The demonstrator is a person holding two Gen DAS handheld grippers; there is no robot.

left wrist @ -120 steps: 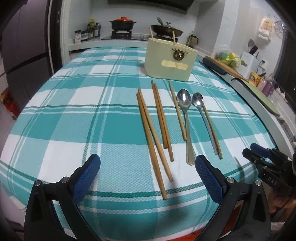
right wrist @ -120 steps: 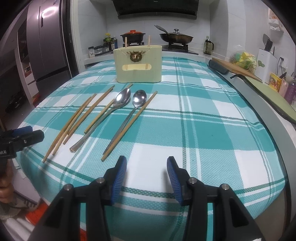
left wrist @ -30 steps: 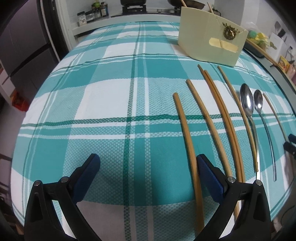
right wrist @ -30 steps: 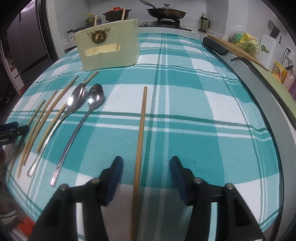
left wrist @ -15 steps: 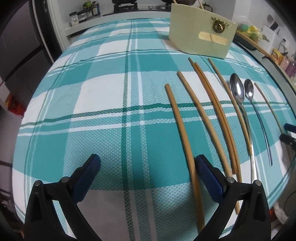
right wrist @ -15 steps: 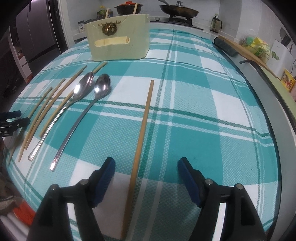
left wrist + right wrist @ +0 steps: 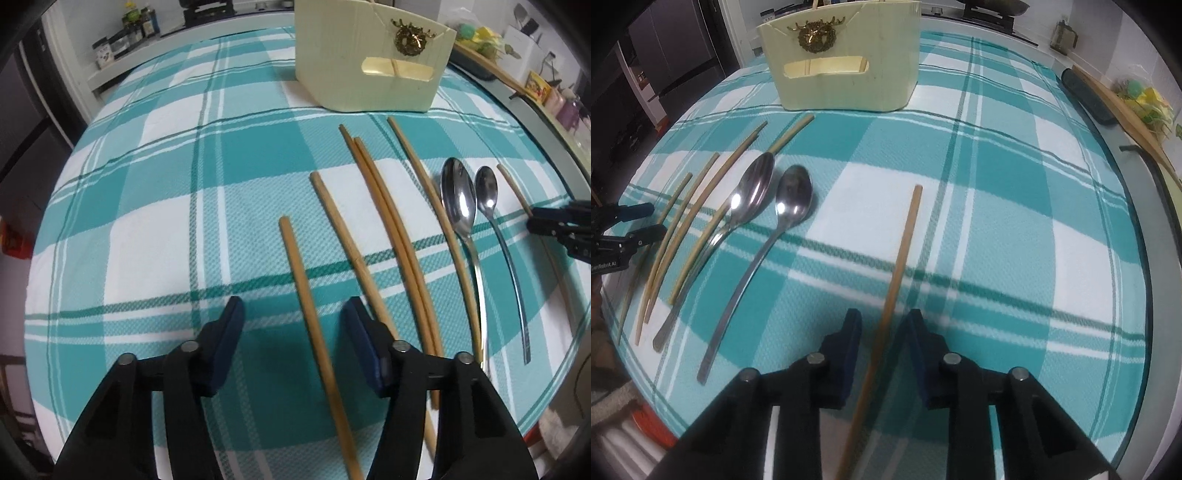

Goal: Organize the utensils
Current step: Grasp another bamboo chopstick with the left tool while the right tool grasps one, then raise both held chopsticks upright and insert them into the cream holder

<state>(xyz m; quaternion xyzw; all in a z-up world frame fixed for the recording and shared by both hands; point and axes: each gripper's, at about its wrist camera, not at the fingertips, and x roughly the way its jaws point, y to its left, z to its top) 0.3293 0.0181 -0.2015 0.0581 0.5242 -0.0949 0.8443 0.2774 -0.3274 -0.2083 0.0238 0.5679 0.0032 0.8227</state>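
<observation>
Several wooden chopsticks and two steel spoons (image 7: pixel 459 199) lie on the teal checked tablecloth (image 7: pixel 147 206) before a cream utensil holder (image 7: pixel 373 62). My left gripper (image 7: pixel 295 328) straddles the leftmost chopstick (image 7: pixel 306 295), its jaws partly closed and a gap left on each side. My right gripper (image 7: pixel 884 332) straddles the lone rightmost chopstick (image 7: pixel 905 240), its jaws narrowed and a small gap still showing. The spoons (image 7: pixel 753 192) and the holder (image 7: pixel 842 55) also show in the right wrist view.
The table's front edge lies just below both grippers. A counter with a long wooden board (image 7: pixel 1123 107) runs along the right side. A stove with pots stands behind the holder. The right gripper's tips show in the left wrist view (image 7: pixel 557 225).
Both grippers have moved forward and lower over their chopsticks. Both pairs of jaws have narrowed around them from wide open.
</observation>
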